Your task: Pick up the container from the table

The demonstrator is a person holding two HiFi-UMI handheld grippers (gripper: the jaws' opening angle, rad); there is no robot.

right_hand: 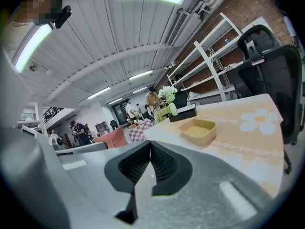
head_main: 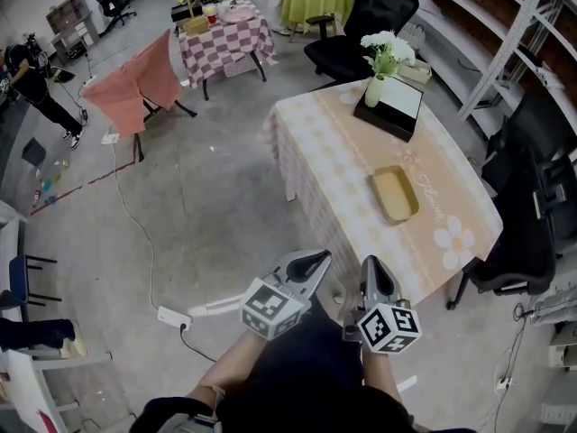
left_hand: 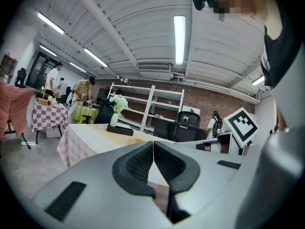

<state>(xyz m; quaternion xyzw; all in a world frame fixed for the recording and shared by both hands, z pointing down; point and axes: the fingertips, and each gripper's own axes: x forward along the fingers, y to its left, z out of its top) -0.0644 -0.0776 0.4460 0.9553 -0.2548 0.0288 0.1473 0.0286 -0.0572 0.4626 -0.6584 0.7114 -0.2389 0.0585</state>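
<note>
The container [head_main: 394,193] is shown as a shallow, tan, rectangular tray with rounded corners and a raised rim, open on top and empty. It is laid flat on the table [head_main: 334,152], long side running near to far, in the right half of the top. A white daisy print [head_main: 453,235] is seen nearer, to its right.
</note>
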